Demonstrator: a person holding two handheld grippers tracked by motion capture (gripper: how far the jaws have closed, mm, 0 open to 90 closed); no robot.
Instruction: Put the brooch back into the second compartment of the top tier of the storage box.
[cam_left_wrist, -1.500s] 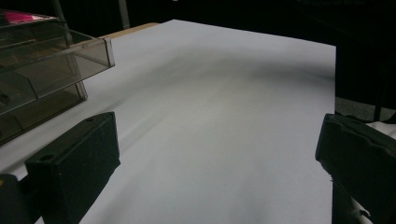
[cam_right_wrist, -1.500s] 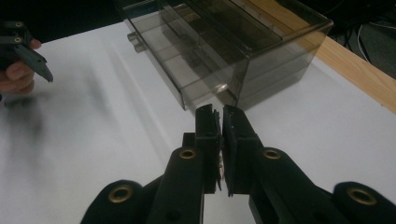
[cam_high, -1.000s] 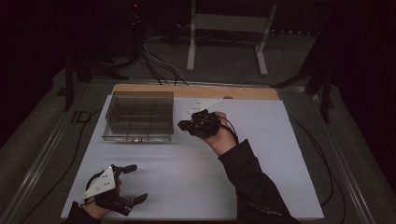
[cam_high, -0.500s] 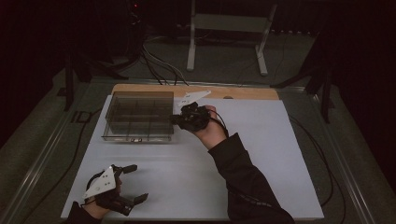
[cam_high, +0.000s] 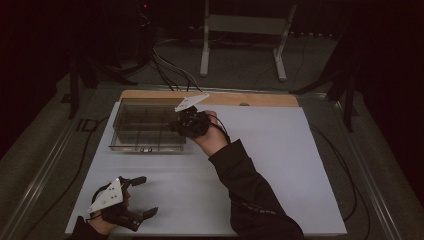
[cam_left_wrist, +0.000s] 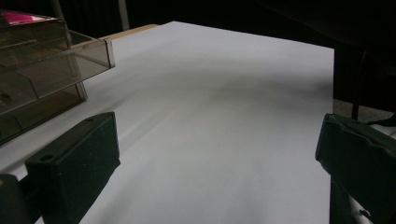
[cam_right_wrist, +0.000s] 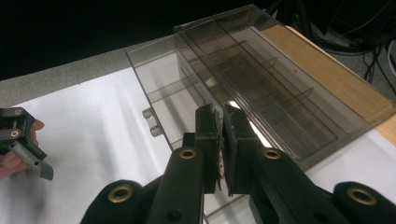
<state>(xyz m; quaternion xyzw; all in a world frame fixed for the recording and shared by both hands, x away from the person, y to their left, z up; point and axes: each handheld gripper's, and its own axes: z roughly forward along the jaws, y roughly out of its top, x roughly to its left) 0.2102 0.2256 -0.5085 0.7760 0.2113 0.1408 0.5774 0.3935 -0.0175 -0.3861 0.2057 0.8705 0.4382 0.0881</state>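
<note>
**Right hand-held gripper at the edge of the organiser box**

The right hand-held gripper (cam_right_wrist: 223, 140), jaws nearly closed with nothing visibly between them, sits at the near edge of the smoky transparent plastic compartment box (cam_high: 145, 125), which rests at the far left of the white tabletop (cam_high: 280, 165). The left hand-held gripper (cam_high: 142, 197) rests open, well apart. Risk: a push may slide the light box instead of gripping it.

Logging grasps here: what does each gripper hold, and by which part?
The right gripper clamps the clear compartment box's lid by its front edge. The left gripper holds nothing.
</note>
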